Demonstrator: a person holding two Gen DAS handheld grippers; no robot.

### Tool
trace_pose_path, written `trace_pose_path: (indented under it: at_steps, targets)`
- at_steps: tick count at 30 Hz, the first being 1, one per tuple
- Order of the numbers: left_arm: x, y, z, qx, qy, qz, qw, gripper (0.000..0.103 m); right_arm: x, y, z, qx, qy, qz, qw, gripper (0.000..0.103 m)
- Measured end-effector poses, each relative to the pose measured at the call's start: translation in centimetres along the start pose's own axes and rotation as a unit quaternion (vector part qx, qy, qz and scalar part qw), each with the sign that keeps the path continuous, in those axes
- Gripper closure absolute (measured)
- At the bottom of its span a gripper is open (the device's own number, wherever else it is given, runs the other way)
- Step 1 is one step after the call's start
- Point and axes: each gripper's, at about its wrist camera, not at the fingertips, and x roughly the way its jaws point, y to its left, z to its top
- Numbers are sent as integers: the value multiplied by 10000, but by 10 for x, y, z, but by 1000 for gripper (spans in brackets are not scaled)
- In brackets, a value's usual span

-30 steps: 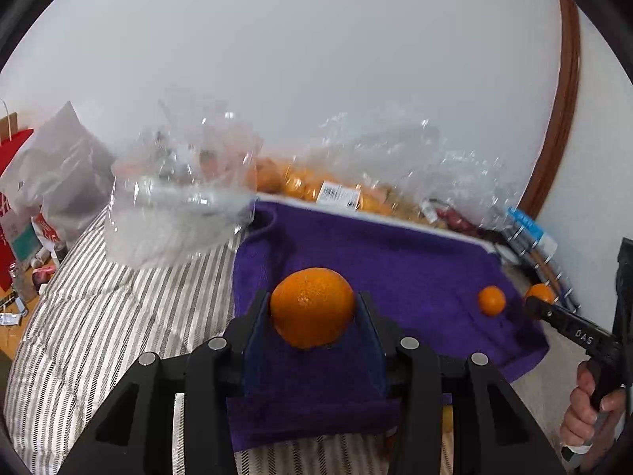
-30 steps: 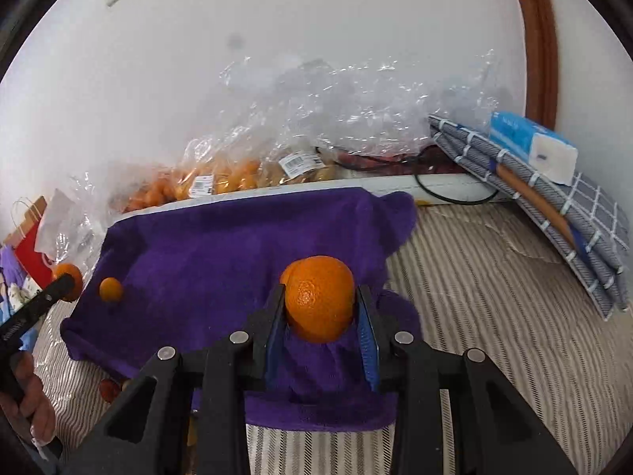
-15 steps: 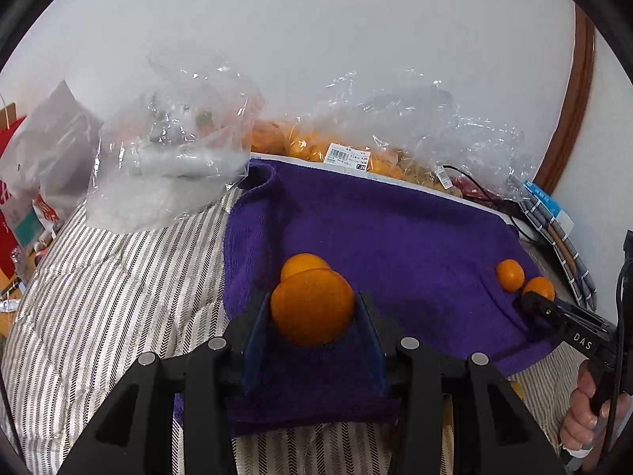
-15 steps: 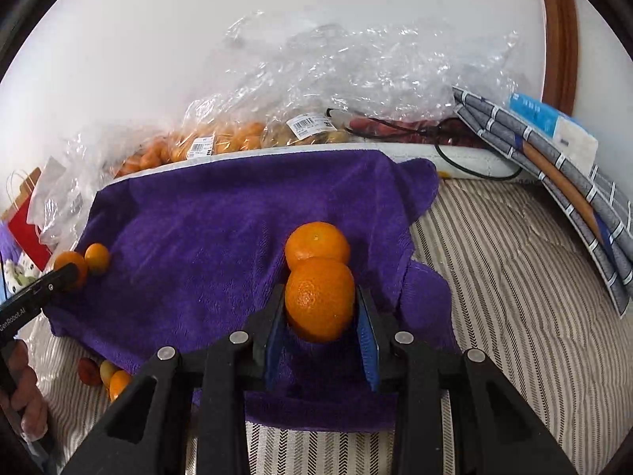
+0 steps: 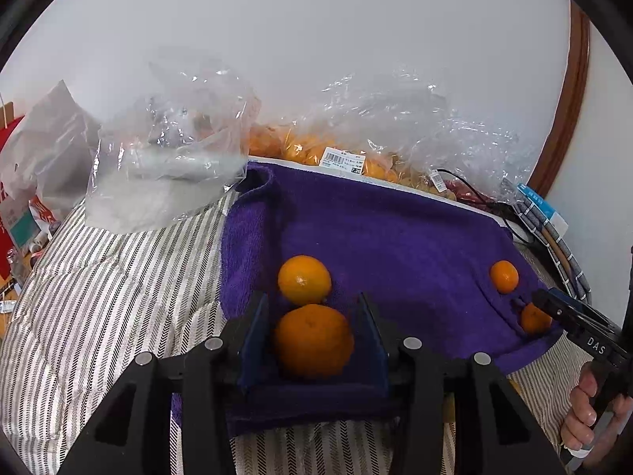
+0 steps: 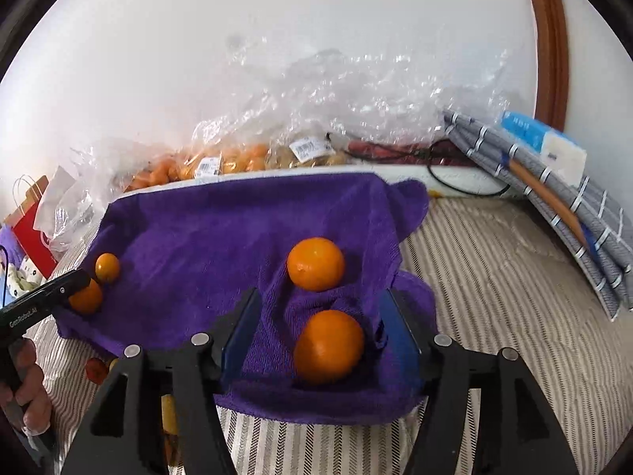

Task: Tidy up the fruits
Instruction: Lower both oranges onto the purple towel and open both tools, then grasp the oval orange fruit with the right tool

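Note:
A purple towel [image 5: 395, 237] lies on the striped bedding; it also shows in the right wrist view [image 6: 205, 237]. My left gripper [image 5: 312, 316] is open around an orange [image 5: 313, 340] resting on the towel, with a second orange [image 5: 304, 279] just beyond it. My right gripper [image 6: 320, 316] is open around another orange [image 6: 328, 346] on the towel, with one more orange [image 6: 315, 263] ahead. From each view the other gripper's pair of oranges shows far off at the towel's opposite end [image 5: 503, 276] [image 6: 107, 267].
Clear plastic bags of oranges [image 5: 348, 158] [image 6: 221, 162] line the wall behind the towel. An empty clear bag [image 5: 166, 170] lies at the left. Folded grey cloths and a blue box [image 6: 554, 182] lean at the right. Small fruits [image 6: 97, 368] lie beside the towel's near edge.
Both grippers came down to the towel and opened, letting go of their oranges, which now rest on the towel next to the earlier placed ones.

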Motion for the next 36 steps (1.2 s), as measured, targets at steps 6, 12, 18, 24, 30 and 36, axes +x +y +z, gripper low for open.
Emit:
trace_pose_path:
  at_steps: [6,12,18,24,30,36]
  targets:
    - [-13,5,-1,-102,-312,-59,9994,58,-15,6,-4,-67,-323,212,9992,41]
    - [-25,2,1,33,-580,-31,9983,58,-27,12,-8,-36,-382,194,9991,41]
    - [-32,4,3,-4,-596,-123,9981,59,-54,19,-26,263,-189,434,9985,41]
    - [-43,9,7,-43,-665,-378,9971,58,-69,49,-55,-17,57,457,9989,42]
    - [-45,14,7,-133,-634,-364,9972,55,-65,73,-72,-99,424,491,9978,52]
    - [-48,18,9,-238,-628,-451,9967,55,-52,89,-69,-262,665,524,9961,53]
